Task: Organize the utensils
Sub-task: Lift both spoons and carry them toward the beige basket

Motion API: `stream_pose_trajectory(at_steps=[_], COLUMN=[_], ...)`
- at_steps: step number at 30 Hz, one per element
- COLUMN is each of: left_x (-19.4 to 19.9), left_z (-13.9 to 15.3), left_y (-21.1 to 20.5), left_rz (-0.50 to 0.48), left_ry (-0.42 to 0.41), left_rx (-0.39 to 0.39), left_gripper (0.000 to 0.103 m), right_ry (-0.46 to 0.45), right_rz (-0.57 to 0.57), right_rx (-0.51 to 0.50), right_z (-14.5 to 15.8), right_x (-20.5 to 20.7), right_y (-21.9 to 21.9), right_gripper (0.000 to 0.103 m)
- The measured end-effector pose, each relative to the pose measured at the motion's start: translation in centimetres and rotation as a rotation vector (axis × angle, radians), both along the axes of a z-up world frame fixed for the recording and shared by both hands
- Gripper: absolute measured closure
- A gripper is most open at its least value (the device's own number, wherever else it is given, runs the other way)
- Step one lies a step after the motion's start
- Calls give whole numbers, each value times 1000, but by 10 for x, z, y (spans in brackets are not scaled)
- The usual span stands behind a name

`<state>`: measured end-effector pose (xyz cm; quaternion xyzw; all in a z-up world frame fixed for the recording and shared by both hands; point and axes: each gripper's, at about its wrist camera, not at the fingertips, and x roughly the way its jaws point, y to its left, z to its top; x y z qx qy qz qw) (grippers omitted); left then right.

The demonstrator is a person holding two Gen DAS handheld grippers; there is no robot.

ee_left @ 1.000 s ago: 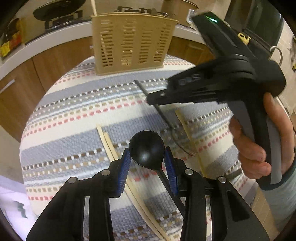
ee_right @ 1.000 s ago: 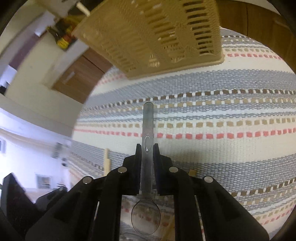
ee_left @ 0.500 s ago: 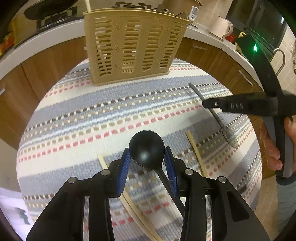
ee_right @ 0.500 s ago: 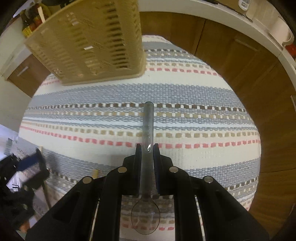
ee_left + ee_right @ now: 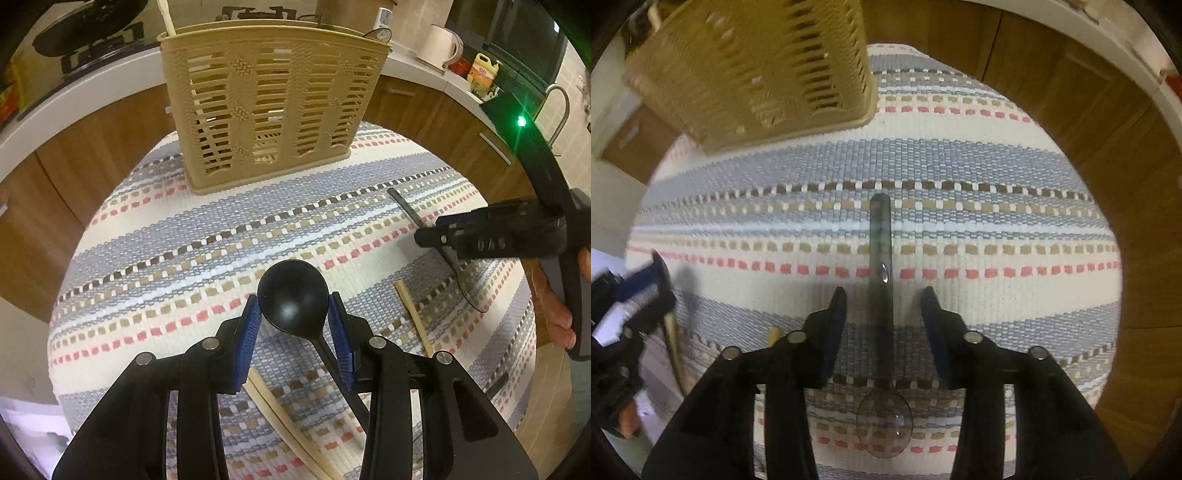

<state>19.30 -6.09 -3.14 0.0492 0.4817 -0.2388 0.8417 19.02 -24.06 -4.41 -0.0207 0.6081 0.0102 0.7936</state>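
The left gripper clamps a black spoon; the right gripper, jaws wide apart, straddles a clear spoon lying on the striped cloth.

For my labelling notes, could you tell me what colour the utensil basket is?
The basket is tan-beige, clearest in the left wrist view.

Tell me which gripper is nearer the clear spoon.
Right. The right gripper straddles the clear spoon, fingers open either side of its handle. The left gripper is off to that spoon's left, shut on the black spoon.
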Motion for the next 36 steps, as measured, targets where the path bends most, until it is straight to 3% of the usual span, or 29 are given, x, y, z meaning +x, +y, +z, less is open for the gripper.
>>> stream_pose_trajectory(at_steps=[1,3,7,15,21,23,28,36], left_x=[-1,-1,-1,-7,-2,4,24,66], left_z=[0,0,6,51,108,128,166,182], left_y=[-1,-2,1,17,23,24,20,6], left_rz=[0,2,15,44,94,136,215,312], left_ry=[-1,-6,-28,-163,-380,-482,-641,-784], left_rx=[0,-2,-17,-44,-28,-7,-39,-51], left_gripper=[67,67,67,67,67,68,68,68], right_ry=[-7,-4,-29,-317,-533,-598,-731,-945], right_rz=[12,34,46,107,65,44,23,27], right_rx=[-38,-35,-9,190,296,321,347,312], right_z=[0,0,5,87,145,158,175,203], right_x=[-2,-7,-14,-47,-35,-28,-5,32], right_y=[5,16,26,21,8,2,2,11], right_gripper=[77,93,93,93,93,93,93,93])
